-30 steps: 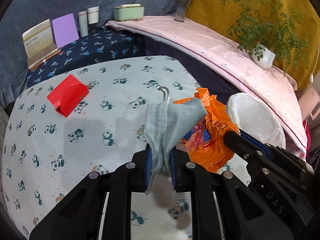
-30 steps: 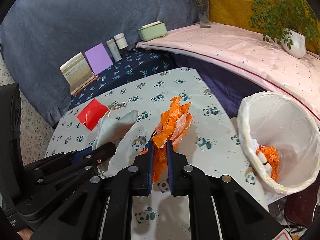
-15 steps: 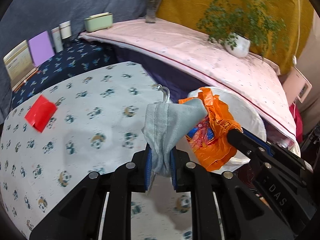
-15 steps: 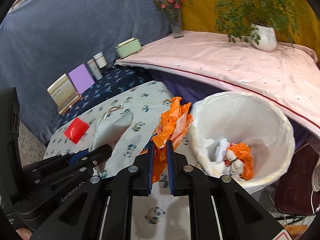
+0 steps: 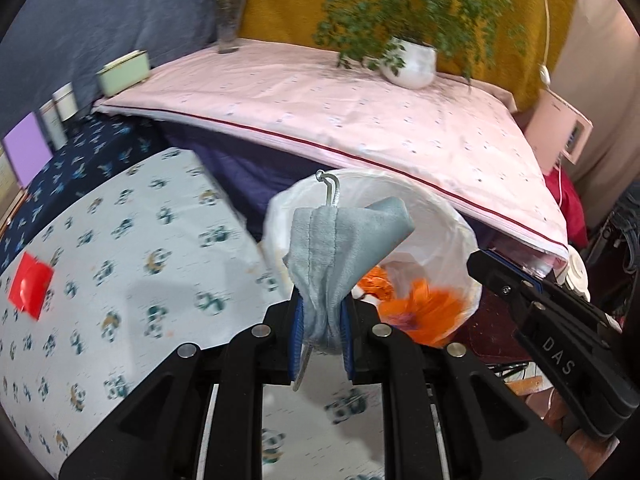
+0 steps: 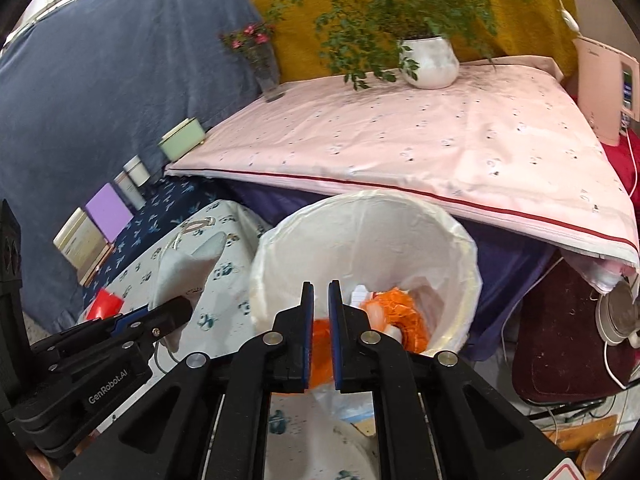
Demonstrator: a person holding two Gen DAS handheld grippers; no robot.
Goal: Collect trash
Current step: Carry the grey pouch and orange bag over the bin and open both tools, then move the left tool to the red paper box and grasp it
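**Bag in the bin, cloth next**

Fingers of the right gripper (image 6: 318, 284) are closing on nothing and stand all but together. The orange bag (image 6: 400, 312) they carried half a second ago now lies inside the bin (image 6: 360, 196), on the white scraps at the bottom of its liner. That item counts as collected.

The left gripper (image 5: 322, 304) is clamped on a bunched grey cloth (image 5: 340, 240), whose metal hook (image 5: 330, 188) sticks up past the fingertips. Over the last second both grippers have swung from above the panda-print table (image 5: 120, 240) to the bin's mouth. From the left wrist the cloth now sits in front of the opening. Whether it hangs over the mouth or just short of the near rim cannot be told.

The release of the cloth looks to be the step in hand. The loose hook may catch the thin liner on the way down.

The bin stands just off the table's edge, with the pink-covered ledge (image 5: 360, 120) overhanging behind it. A dark red mat (image 6: 560, 340) and cables lie on the floor to the right of the bin. Above the mouth the way is open. The right gripper is close beside the left, on the bin's right side, so it is best drawn back first.

Well left of the bin, a red piece (image 5: 30, 290) remains on the table.
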